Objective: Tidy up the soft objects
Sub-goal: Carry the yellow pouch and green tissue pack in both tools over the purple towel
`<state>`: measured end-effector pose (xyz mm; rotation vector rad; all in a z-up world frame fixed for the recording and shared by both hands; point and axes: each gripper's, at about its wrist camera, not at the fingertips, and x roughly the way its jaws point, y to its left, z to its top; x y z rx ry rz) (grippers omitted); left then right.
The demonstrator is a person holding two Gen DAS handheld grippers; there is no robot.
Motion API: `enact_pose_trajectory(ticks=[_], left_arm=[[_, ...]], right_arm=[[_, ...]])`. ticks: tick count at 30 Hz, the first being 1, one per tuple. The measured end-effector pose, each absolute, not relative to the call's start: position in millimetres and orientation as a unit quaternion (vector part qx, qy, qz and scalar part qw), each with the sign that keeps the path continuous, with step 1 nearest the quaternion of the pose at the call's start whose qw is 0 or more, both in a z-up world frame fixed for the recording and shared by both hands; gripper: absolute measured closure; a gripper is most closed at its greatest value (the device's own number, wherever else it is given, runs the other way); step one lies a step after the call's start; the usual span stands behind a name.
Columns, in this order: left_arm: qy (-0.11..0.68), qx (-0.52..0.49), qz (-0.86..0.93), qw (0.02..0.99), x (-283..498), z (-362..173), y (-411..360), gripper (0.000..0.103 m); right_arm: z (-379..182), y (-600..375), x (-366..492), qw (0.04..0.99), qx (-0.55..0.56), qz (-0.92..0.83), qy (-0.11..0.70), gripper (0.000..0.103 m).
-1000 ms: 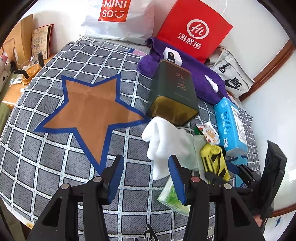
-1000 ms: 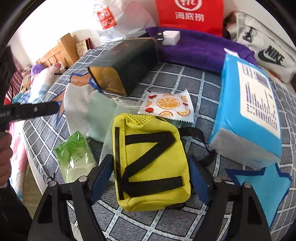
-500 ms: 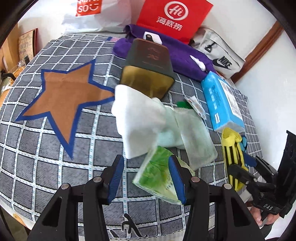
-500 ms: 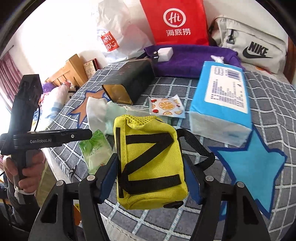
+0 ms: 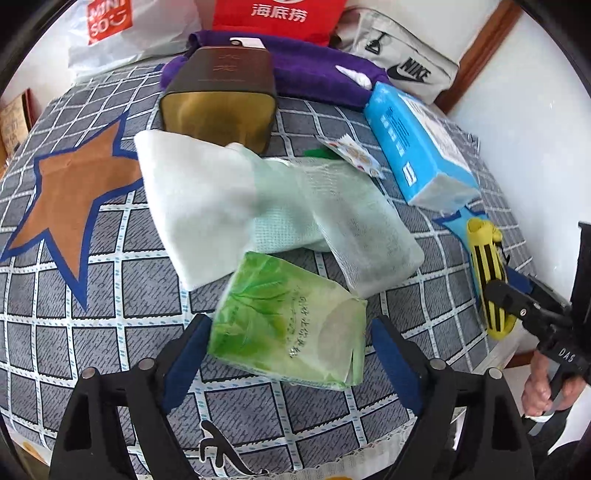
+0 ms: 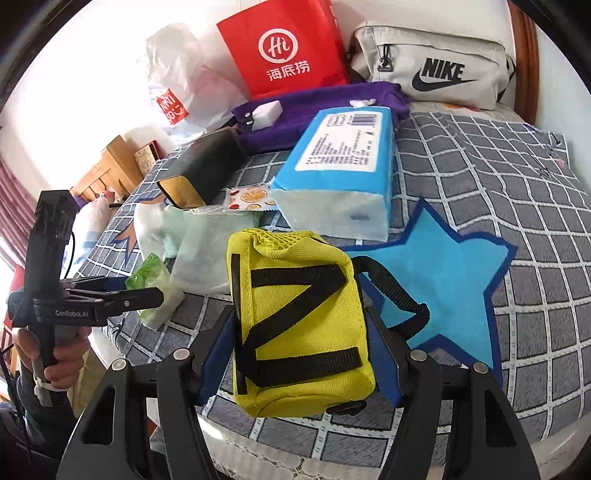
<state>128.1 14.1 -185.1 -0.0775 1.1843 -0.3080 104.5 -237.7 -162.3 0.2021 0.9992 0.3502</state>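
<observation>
A green tissue pack (image 5: 288,325) lies on the checked bedspread (image 5: 110,295) between the fingers of my left gripper (image 5: 290,354). Its jaws are opening, and the pads stand clear of the pack. Beyond it lie a white and mint cloth (image 5: 207,203) and a pale mesh bag (image 5: 365,236). My right gripper (image 6: 301,354) is shut on a yellow pouch (image 6: 295,314) with black straps, held above the bed's edge near a blue star patch (image 6: 443,273). The left wrist view shows that pouch (image 5: 487,280) at the far right. The left gripper (image 6: 110,291) appears in the right wrist view beside the green pack (image 6: 153,291).
A blue tissue pack (image 6: 343,166), a fruit-print sachet (image 6: 247,197) and a dark tin (image 5: 221,99) lie mid-bed. At the back are a purple towel (image 5: 317,77), a red bag (image 6: 284,48), a Nike bag (image 6: 436,70) and a white shopping bag (image 5: 110,33). A wall runs along the right.
My left gripper came over the green tissue pack and its jaws spread wide. The right gripper closed on the yellow pouch and carried it toward the blue star.
</observation>
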Motion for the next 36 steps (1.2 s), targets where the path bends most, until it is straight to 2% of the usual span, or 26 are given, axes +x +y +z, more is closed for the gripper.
enact_pose_trajectory(ticks=[5,10,12,13,14,15,16,19,36], left_arm=[[0.550,0.039,-0.125,0.825,123.1,-190.5,-9.1,0.011],[0.542,-0.003,-0.124,0.831,121.8,-187.6,2.9,0.013],[0.540,-0.032,-0.119,0.832,122.5,-183.9,13.7,0.027],[0.542,-0.044,-0.119,0.831,124.0,-182.3,19.6,0.030],[0.543,-0.058,-0.118,0.829,124.8,-180.8,26.0,0.037],[0.545,-0.070,-0.114,0.828,125.2,-179.2,32.1,0.051],[0.547,-0.081,-0.111,0.826,125.7,-177.7,38.0,0.053],[0.543,-0.104,-0.112,0.826,124.5,-171.4,50.7,0.053],[0.505,-0.102,-0.120,0.849,118.4,-130.4,45.0,0.054]], right_arm=[[-166.4,-235.9,104.3,0.861,0.085,0.160,0.475,0.037],[-174.7,-224.1,106.3,0.867,0.035,0.137,0.478,0.037],[-177.5,-222.4,106.6,0.866,0.031,0.139,0.479,0.037],[-178.6,-222.2,107.4,0.866,0.032,0.140,0.480,0.037],[-179.9,-222.6,108.9,0.864,0.034,0.141,0.483,0.037],[-180.4,-222.9,109.7,0.863,0.035,0.139,0.485,0.037],[-180.5,-224.0,111.0,0.862,0.039,0.139,0.487,0.037],[-176.2,-224.9,112.3,0.861,0.048,0.144,0.485,0.037],[-137.2,-222.9,112.1,0.870,0.036,0.155,0.467,0.037]])
